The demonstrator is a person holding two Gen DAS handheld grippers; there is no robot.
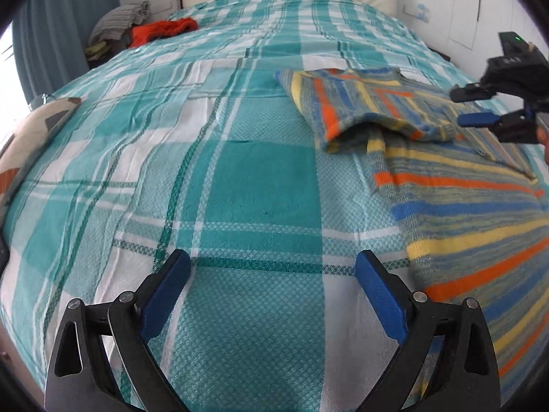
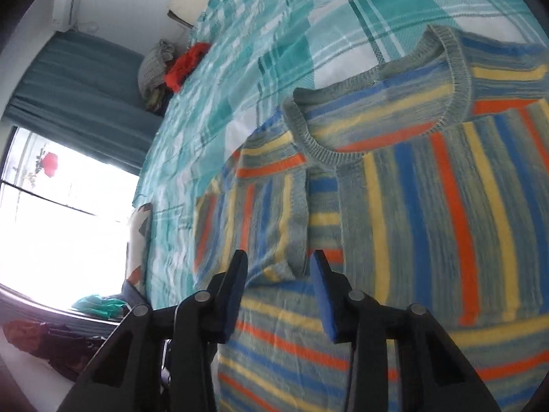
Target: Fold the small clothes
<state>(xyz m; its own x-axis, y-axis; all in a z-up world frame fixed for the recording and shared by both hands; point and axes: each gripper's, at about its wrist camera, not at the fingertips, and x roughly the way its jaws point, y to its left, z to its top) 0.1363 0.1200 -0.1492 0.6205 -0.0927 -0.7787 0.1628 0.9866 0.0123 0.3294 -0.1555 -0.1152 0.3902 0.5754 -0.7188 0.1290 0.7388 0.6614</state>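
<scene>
1. My left gripper (image 1: 272,295) hangs over the teal-and-white plaid bedspread (image 1: 206,171), its blue pads spread wide with nothing between them.
2. The striped knit sweater (image 1: 446,185) lies flat on the bedspread to the right of that gripper, with one sleeve (image 1: 350,103) folded across its chest.
3. In the left wrist view I see my right gripper (image 1: 470,106) at the right edge, above the sweater's far side.
4. From the right wrist view, my right gripper (image 2: 279,295) hovers over the sweater (image 2: 429,206), jaws partly apart; I see no cloth pinched between the pads, only knit lying below the gap.
5. The ribbed collar (image 2: 343,151) faces away from me, and both sleeves lie folded in over the body.
6. At the bed's far corner sits an orange garment (image 1: 161,31) beside a heap of other clothes (image 1: 116,24).
</scene>
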